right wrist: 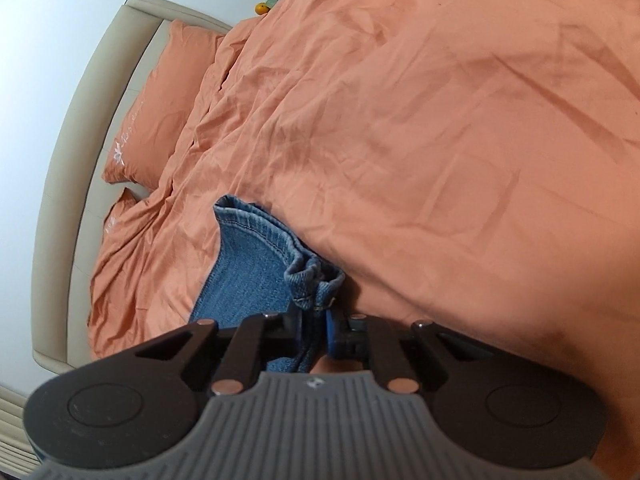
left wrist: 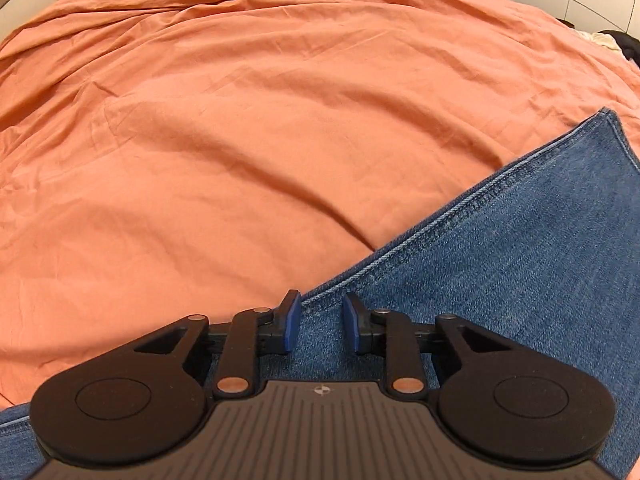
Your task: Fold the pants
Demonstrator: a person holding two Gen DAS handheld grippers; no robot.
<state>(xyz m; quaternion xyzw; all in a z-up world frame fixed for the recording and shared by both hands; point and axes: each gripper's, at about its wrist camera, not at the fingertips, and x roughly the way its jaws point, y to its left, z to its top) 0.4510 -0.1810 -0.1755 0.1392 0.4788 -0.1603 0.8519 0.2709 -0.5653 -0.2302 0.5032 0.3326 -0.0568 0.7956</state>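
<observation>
Right wrist view: the right tool [right wrist: 316, 326] is clamped on a bunched hem of the jeans [right wrist: 248, 264], lifted off the orange bed [right wrist: 440, 140]. The left tool [left wrist: 320, 326] hovers open over flat denim. Looks like mid-fold; next it needs an edge to grab.

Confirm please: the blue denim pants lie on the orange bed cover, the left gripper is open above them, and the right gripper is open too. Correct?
Not quite. The right gripper is shut on the blue denim pants, as the right wrist view shows. The rest holds: orange bed cover, left gripper open.
</observation>
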